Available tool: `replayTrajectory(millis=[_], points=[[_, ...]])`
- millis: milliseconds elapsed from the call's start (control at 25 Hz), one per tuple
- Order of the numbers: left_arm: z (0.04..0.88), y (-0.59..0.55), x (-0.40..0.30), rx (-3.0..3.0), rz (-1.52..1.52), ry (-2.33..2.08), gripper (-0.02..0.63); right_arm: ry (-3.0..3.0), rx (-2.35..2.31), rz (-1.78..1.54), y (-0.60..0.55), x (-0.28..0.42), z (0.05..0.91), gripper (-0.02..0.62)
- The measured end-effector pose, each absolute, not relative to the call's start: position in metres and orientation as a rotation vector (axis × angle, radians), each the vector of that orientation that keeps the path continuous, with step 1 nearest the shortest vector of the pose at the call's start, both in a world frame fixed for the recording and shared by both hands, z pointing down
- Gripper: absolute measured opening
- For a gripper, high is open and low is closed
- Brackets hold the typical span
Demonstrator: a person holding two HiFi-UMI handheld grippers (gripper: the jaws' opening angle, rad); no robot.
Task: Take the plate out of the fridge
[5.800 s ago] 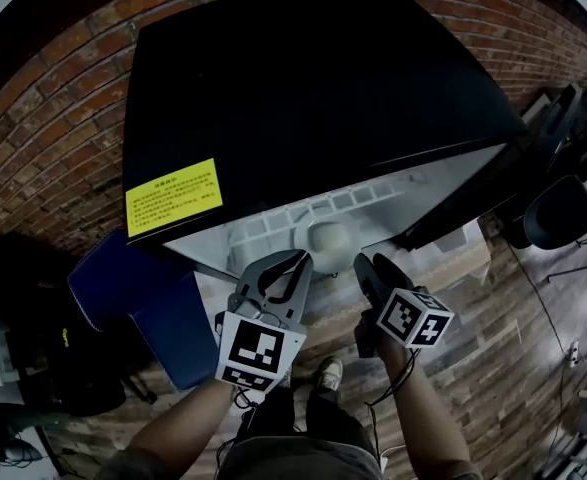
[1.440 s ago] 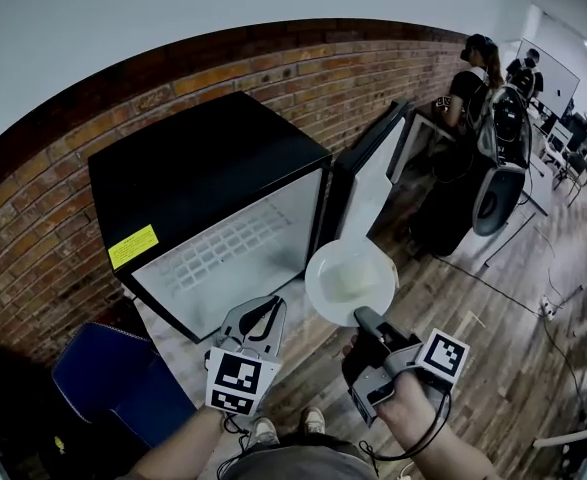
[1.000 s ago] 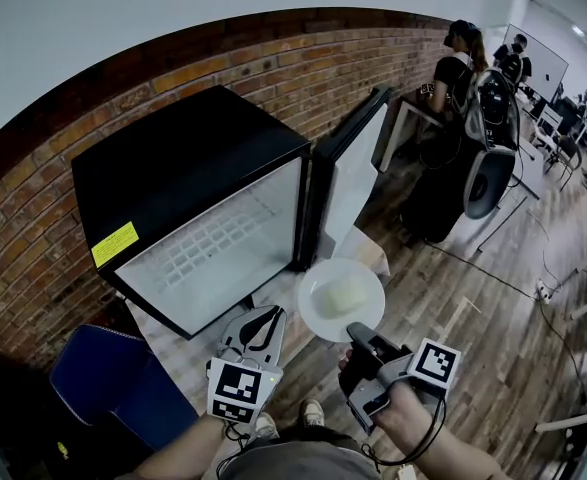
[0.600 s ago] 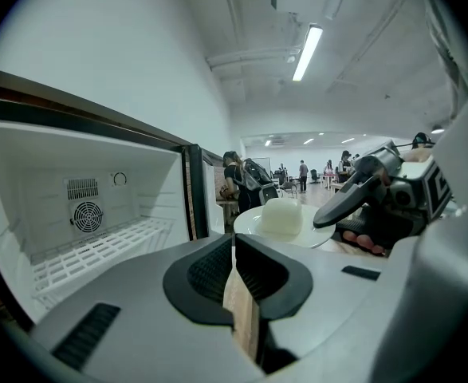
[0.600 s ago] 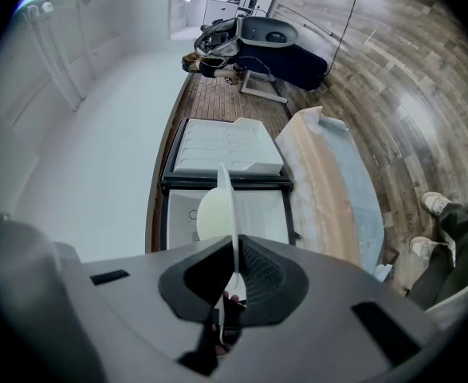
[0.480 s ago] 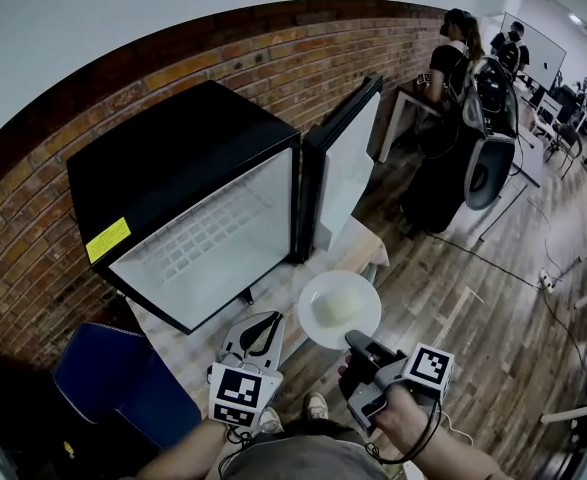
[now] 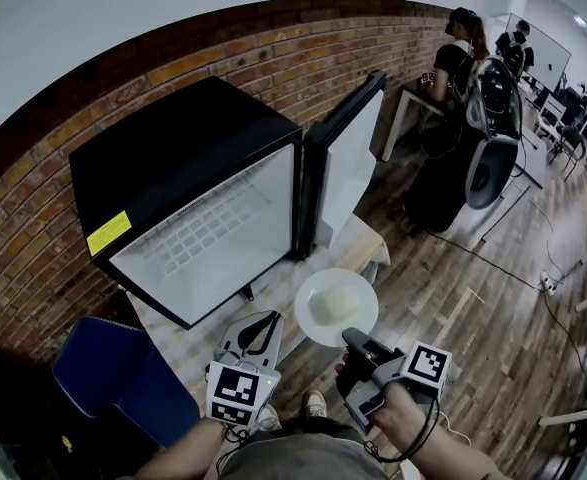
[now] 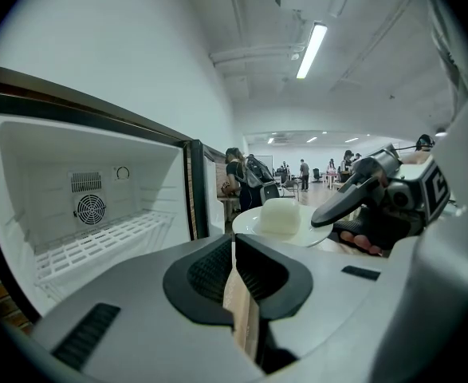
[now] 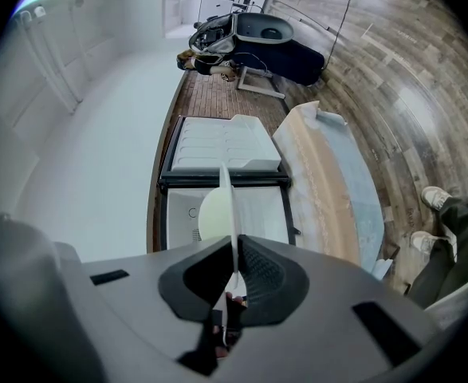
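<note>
A: Moved since the earliest shot: plate was inside the fridge. Now it's out, held in mid-air in front of the open cabinet, clear of it.
B: Who's got it?
A: R gripper. Jaws are clamped on the near rim, plate approx level w/ a pale lump on top. In the right gripper view the rim runs edge-on btw the pads.
B: And the other one?
A: L gripper sits just left of the plate, not touching it. Jaws closed together, nothing btw them.
B: Fridge door?
A: Door is swung wide to the right, white interior w/ wire shelf showing. Fridge sits on a wood tabletop.
</note>
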State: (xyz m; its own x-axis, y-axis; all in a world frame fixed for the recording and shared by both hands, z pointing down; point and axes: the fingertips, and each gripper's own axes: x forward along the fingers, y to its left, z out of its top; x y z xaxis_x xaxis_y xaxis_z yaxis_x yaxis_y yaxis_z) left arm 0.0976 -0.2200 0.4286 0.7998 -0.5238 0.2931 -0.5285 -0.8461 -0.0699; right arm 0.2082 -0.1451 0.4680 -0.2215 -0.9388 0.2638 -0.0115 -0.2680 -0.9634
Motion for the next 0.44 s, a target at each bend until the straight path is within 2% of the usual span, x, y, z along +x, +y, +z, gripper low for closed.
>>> replayTrajectory(millis=[440], points=[[0.4229,-0.2217,0.0961,2.974,0.471,-0.887,0.026,1.244,-1.275,-1.581,-0.1494,0.2077,0.4603,0.032]])
